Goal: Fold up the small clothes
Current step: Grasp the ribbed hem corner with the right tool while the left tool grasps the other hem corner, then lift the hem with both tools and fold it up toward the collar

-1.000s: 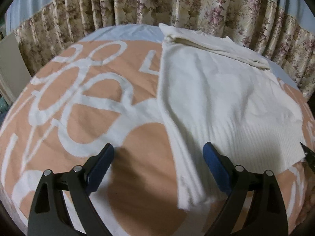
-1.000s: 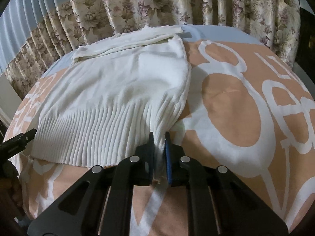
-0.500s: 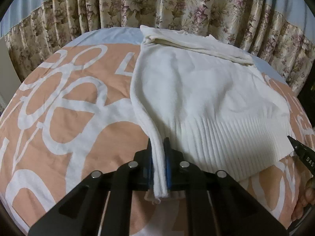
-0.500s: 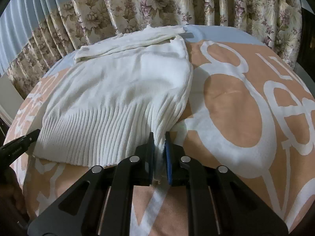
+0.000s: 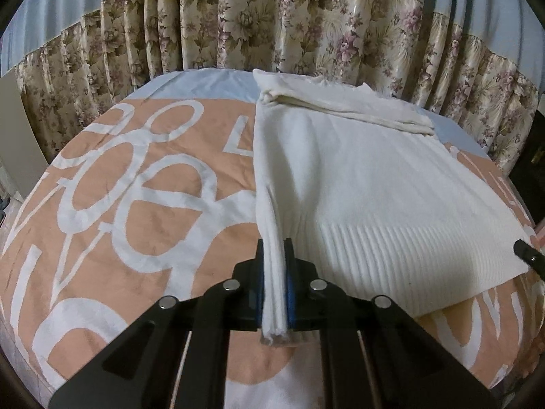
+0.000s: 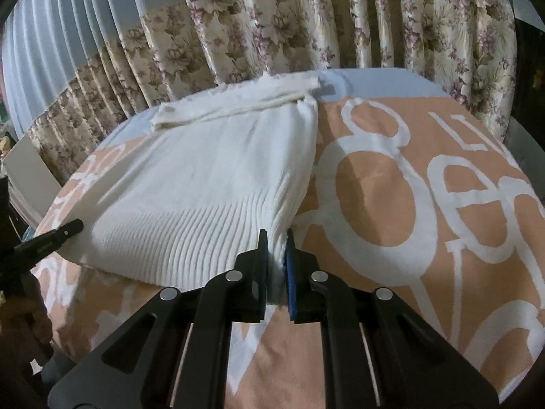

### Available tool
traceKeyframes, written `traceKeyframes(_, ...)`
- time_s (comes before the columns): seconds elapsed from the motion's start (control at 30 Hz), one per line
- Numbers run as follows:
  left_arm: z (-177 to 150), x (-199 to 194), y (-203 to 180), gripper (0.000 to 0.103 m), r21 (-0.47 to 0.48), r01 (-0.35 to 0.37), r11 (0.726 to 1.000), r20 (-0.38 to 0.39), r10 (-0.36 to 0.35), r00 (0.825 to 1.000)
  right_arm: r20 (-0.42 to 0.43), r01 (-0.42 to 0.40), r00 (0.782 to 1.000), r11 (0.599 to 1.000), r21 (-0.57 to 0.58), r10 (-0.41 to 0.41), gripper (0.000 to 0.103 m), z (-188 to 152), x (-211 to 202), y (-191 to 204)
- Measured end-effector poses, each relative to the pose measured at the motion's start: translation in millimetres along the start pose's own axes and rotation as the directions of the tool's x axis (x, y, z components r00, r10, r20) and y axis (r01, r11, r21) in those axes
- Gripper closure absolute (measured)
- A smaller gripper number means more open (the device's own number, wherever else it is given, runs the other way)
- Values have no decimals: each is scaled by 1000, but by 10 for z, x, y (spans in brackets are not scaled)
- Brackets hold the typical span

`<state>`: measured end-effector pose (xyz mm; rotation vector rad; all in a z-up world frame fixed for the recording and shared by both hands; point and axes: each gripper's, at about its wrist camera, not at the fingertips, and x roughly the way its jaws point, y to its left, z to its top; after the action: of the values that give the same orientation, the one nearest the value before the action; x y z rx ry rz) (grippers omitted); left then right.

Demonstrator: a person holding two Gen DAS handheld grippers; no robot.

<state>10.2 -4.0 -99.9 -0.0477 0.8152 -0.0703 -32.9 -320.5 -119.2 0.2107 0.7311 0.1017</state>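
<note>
A white knit sweater point(image 5: 368, 184) lies on the bed with its ribbed hem toward me and its sleeves folded across the far end. My left gripper point(image 5: 274, 248) is shut on the sweater's near left corner, and the cloth rises in a ridge between the blue pads. My right gripper point(image 6: 276, 238) is shut on the sweater's point(image 6: 211, 177) near right corner, which is lifted off the bed. The tip of the right gripper shows at the right edge of the left wrist view point(image 5: 528, 255). The tip of the left gripper shows at the left edge of the right wrist view point(image 6: 51, 238).
The bed carries an orange cover with big white letters point(image 5: 129, 204), also in the right wrist view point(image 6: 425, 204). Floral curtains point(image 5: 306, 27) hang close behind the far edge. A pale panel point(image 5: 24, 143) stands at the far left.
My left gripper went from open beside the sweater's left edge to shut on its corner, then lifted it. My right gripper stayed shut on its corner and raised the hem a little.
</note>
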Motion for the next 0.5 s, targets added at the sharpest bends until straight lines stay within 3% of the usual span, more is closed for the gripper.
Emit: traceKeyframes(0.5,-222,-473,211,97,-46,32,998,-2,-32,999,52,-77,996,997,-15,77,94,-44,-626,193)
